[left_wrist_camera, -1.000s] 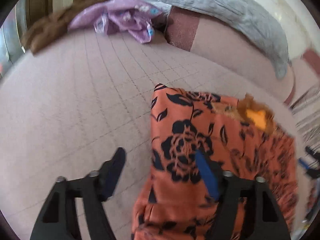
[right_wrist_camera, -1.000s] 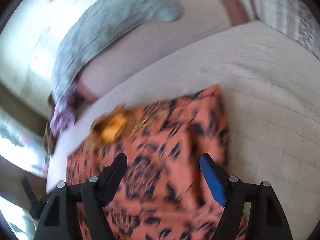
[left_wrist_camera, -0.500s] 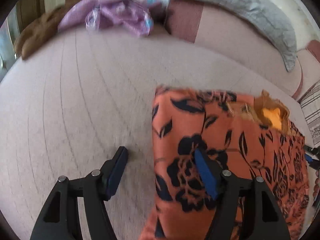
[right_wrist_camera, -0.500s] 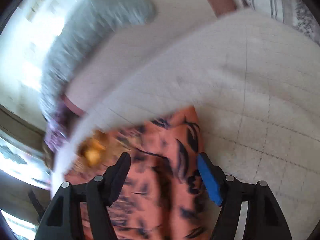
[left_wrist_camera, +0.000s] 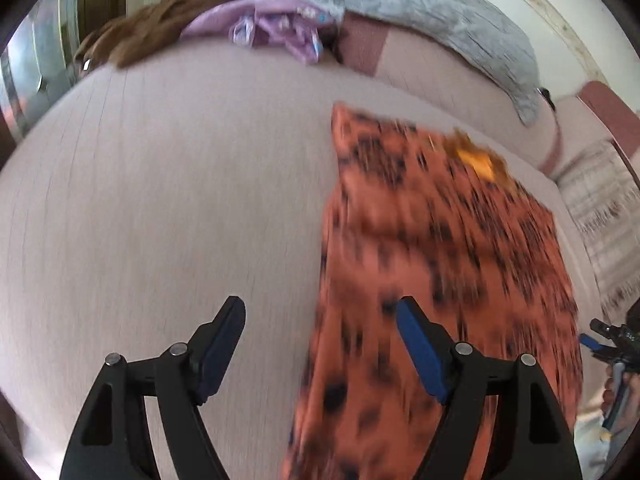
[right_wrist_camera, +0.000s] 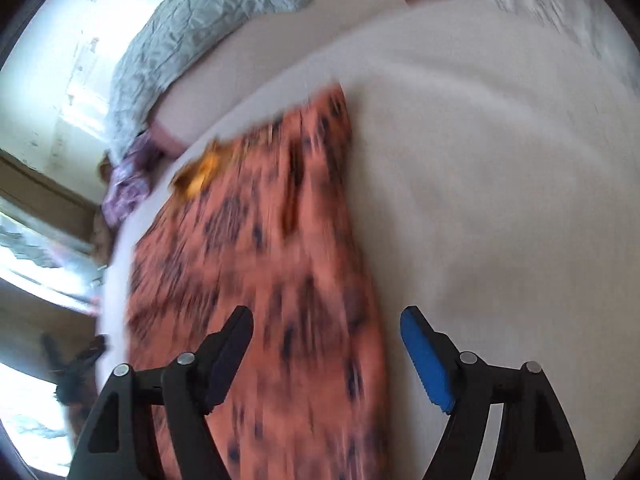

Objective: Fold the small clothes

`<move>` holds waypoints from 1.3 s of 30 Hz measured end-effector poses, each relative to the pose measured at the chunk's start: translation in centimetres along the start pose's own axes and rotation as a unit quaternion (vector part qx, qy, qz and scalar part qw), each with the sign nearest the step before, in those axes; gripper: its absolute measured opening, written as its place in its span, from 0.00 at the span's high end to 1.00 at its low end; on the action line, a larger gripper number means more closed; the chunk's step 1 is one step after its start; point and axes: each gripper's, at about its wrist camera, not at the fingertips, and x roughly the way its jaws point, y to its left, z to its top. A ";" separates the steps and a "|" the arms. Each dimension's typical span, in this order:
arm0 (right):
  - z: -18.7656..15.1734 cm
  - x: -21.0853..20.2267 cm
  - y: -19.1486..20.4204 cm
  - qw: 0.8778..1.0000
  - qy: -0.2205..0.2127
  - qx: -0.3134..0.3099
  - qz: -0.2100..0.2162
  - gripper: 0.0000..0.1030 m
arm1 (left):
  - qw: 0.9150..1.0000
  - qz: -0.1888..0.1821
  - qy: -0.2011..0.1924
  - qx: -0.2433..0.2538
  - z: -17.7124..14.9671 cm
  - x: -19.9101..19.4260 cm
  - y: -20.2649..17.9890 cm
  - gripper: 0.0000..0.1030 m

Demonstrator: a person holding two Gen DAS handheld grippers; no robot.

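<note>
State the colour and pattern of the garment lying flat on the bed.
Orange garment with a dark floral print; left wrist view.

One orange floral garment (left_wrist_camera: 432,264) lies flat on the bed (left_wrist_camera: 168,208). Beyond it, at the bed's far edge, sit one purple garment (left_wrist_camera: 276,28), one brown garment (left_wrist_camera: 160,36) and one grey quilted pillow (left_wrist_camera: 432,12). Two hand-held grippers: left (left_wrist_camera: 320,344), right (right_wrist_camera: 326,348).

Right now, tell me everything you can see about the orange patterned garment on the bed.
The orange garment is thin cloth with a dark, flower-like print, blurred here. It lies flat in a long folded strip on the pale bedcover, with a yellow-orange patch at its far end. Nothing grips it, and no contact shows.
</note>
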 end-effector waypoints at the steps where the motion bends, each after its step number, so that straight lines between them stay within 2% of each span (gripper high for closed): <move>1: -1.4 -0.7 -1.5 1.000 0.007 0.014 0.010 0.23 | 1.000 0.002 0.007 -0.009 -2.0 -0.9 0.4 0.24; 2: -3.6 -1.7 -2.6 0.999 0.021 0.029 0.024 0.23 | 1.000 -0.002 0.014 -0.012 -3.1 -1.3 0.5 0.24; 5: -9.0 -2.5 -4.3 0.996 0.027 0.053 0.064 0.23 | 0.999 -0.006 0.034 -0.015 -6.3 -2.0 0.3 0.24; 9: -12.6 -1.9 -4.7 0.992 0.051 0.063 0.098 0.24 | 0.998 0.000 0.057 -0.021 -9.1 -2.5 0.2 0.24; 12: -14.9 -1.5 -4.4 0.992 0.067 0.059 0.094 0.30 | 0.999 0.004 0.045 -0.007 -10.6 -3.7 -0.7 0.24; 15: -16.1 -1.3 -4.3 0.991 0.064 0.059 0.100 0.38 | 0.997 -0.002 0.069 -0.019 -11.7 -3.5 -0.8 0.24; 17: -16.2 -1.1 -4.4 0.991 0.063 0.060 0.101 0.41 | 0.996 0.022 0.080 -0.022 -12.5 -3.1 -0.4 0.24; 23: -16.5 -1.5 -5.0 0.992 0.064 0.047 0.099 0.39 | 0.997 0.023 0.071 -0.028 -14.0 -3.6 0.4 0.27; 25: -16.5 -1.4 -4.8 0.993 0.067 0.033 0.094 0.39 | 0.996 0.045 0.072 -0.022 -14.1 -3.7 0.3 0.43; 26: -16.5 -1.4 -4.7 0.993 0.068 0.032 0.094 0.37 | 0.996 0.050 0.073 -0.023 -14.2 -3.9 0.5 0.58; 27: -16.4 -1.3 -4.5 0.993 0.068 0.032 0.095 0.37 | 0.996 0.044 0.074 -0.024 -14.0 -4.0 0.8 0.78; 28: -16.3 -1.3 -4.4 0.993 0.070 0.030 0.093 0.37 | 0.996 0.029 0.076 -0.026 -13.9 -4.3 1.0 0.92; 30: -16.2 -1.3 -4.0 0.994 0.075 0.022 0.082 0.39 | 0.997 0.019 0.068 -0.027 -13.6 -5.2 1.1 0.93; 31: -16.2 -1.2 -3.8 0.994 0.081 0.012 0.073 0.51 | 0.998 0.019 0.057 -0.022 -13.4 -5.8 0.9 0.93; 32: -16.3 -1.1 -3.6 0.994 0.086 0.011 0.064 0.75 | 0.999 0.012 0.044 -0.019 -12.9 -6.6 0.5 0.93; 33: -16.2 -1.2 -3.5 0.994 0.090 0.013 0.059 0.82 | 0.999 0.007 0.032 -0.019 -12.6 -7.2 0.2 0.93; 35: -16.0 -2.3 -2.9 0.994 0.083 0.009 0.063 0.84 | 1.000 0.001 0.015 -0.027 -12.1 -8.1 0.2 0.92; 37: -15.8 -3.1 -2.9 0.995 0.070 0.011 0.067 0.82 | 0.999 0.000 0.027 -0.038 -12.1 -6.8 0.8 0.90; 38: -15.6 -2.9 -3.3 0.996 0.069 0.019 0.058 0.69 | 0.998 0.003 0.044 -0.043 -12.3 -5.7 1.1 0.86; 39: -15.7 -2.5 -3.6 0.995 0.077 0.027 0.053 0.56 | 0.997 0.010 0.061 -0.045 -12.3 -4.5 0.8 0.74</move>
